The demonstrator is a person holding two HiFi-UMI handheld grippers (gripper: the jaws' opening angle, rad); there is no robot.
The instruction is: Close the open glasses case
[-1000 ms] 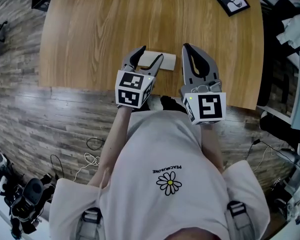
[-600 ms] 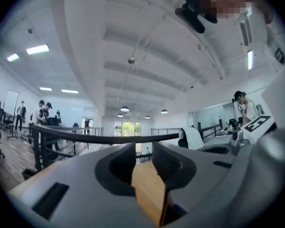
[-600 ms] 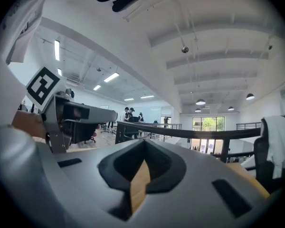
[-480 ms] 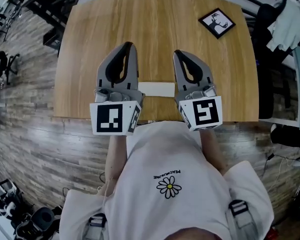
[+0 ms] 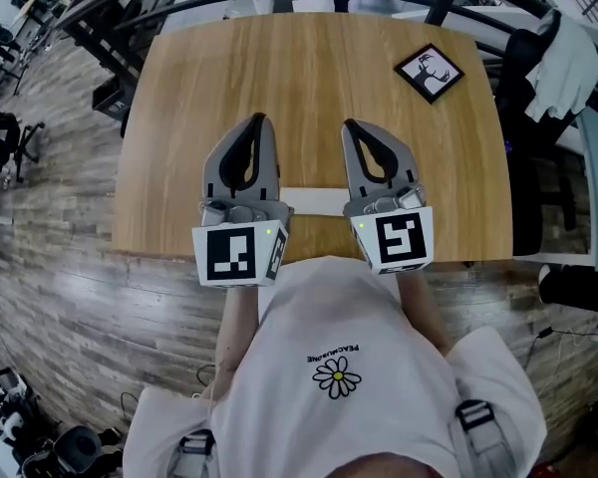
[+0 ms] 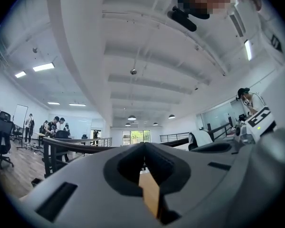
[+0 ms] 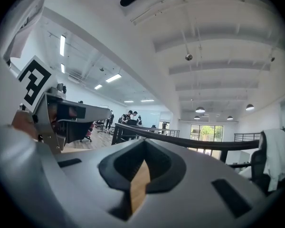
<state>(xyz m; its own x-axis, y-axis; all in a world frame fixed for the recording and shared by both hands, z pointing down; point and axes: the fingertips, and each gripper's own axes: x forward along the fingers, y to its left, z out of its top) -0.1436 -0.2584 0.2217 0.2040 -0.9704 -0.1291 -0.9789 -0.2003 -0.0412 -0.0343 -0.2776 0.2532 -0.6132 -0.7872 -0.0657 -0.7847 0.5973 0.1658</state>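
Wooden table (image 5: pixel 179 118) carries everything. Left of glasses case (image 5: pixel 314 201): left tool (image 5: pixel 259 120), jaws just drawn together, nothing between them. Glasses case: white, flat, near table's front edge, seen between both tools; lid looks down, latch not readable. Right of case: right tool (image 5: pixel 350 125), clenched, empty. Far right, beyond case: framed deer picture (image 5: pixel 430 71). Case likely light, stiff shell, smooth, may skid when pushed; steady base at short end, press lid at front edge. Count: one case, two tools, one picture, one table.
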